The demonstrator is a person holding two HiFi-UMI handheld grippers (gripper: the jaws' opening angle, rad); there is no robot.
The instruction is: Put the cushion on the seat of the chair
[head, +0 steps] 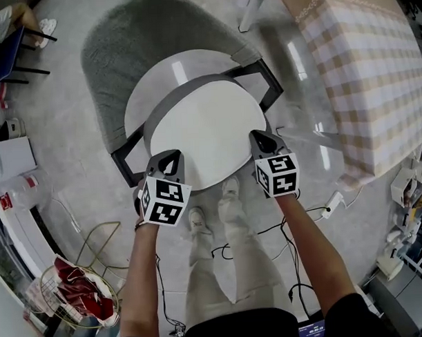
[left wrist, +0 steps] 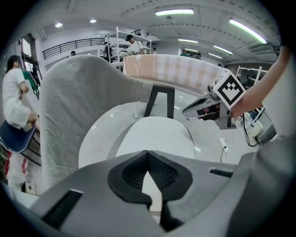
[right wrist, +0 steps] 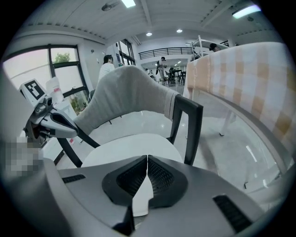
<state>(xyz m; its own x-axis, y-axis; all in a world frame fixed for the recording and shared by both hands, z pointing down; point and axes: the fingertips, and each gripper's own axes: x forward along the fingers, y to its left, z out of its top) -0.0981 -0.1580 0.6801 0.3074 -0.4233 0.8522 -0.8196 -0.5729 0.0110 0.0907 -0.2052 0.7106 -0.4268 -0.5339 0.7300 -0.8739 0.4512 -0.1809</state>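
Hiding much of seat (head: 145, 92): cushion (head: 208, 126)

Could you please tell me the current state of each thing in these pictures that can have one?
cushion: gripped at its near edge by both claws, held over the seat, apparently not yet resting on it.
chair: upright, its white seat partly hidden under the cushion.
left claw: shut on the cushion's edge.
right claw: shut on the cushion's edge.
table: draped in a checked cloth.
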